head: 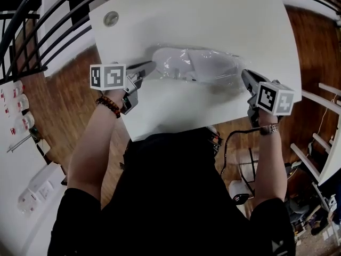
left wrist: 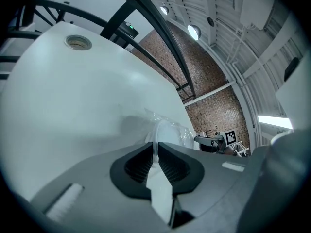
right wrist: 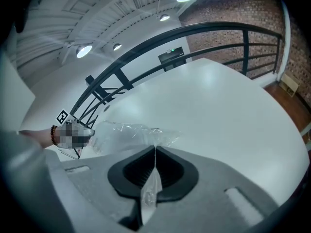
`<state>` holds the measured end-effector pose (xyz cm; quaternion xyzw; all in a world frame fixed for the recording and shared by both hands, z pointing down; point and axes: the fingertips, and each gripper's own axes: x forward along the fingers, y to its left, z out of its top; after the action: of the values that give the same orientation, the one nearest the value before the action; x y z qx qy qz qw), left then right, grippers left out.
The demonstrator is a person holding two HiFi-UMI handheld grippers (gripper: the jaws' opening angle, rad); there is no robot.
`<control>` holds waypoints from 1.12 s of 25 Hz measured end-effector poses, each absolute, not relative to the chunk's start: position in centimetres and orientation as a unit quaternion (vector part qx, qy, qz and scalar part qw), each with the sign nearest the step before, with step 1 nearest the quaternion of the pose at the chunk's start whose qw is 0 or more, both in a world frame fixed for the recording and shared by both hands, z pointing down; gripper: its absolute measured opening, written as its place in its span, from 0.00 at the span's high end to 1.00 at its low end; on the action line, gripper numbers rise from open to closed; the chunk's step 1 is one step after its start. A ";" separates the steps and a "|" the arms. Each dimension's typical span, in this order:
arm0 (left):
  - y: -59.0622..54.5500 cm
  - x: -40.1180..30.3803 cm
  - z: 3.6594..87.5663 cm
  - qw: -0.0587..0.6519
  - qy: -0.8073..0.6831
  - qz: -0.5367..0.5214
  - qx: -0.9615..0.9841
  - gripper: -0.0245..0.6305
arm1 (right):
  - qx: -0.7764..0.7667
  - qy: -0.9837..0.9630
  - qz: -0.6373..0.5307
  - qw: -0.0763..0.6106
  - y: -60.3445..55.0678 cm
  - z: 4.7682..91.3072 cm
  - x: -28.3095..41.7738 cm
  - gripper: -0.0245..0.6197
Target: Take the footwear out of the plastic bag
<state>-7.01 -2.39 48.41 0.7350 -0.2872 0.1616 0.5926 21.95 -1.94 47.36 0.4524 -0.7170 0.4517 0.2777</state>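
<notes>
On white table (head: 213, 20), footwear (head: 178, 63) lies between left hand-held gripper (head: 153, 64) and right hand-held gripper (head: 244, 74), both clamped on plastic bag (head: 218, 68).

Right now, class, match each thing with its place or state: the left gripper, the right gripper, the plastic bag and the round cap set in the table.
Things:
1. left gripper
2. right gripper
3. plastic bag
4. round cap

Places or states, as seen in the head view:
A. near the far left corner of the white table
B. shut on the bag's right end
C. shut on the bag's left end
D. lying on the table, pinched at both ends

Pairs: 1-C, 2-B, 3-D, 4-A.
</notes>
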 end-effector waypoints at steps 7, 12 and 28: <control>-2.2 -8.7 48.0 0.593 -0.305 0.150 0.730 0.88 | 0.458 -0.712 0.449 0.285 -1.7 47.6 22.7 0.97; -2.3 -10.0 47.8 0.594 -0.316 0.141 0.726 0.88 | 0.463 -0.710 0.444 0.290 -2.1 47.4 22.8 0.97; -1.9 -12.8 48.5 0.604 -0.340 0.114 0.712 0.88 | 0.476 -0.704 0.427 0.311 -2.7 47.3 23.4 0.97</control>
<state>-12.80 -1.94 48.52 0.7118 -0.3400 0.1145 0.6039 23.38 -2.72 47.29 0.4758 -0.7035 0.4268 0.3106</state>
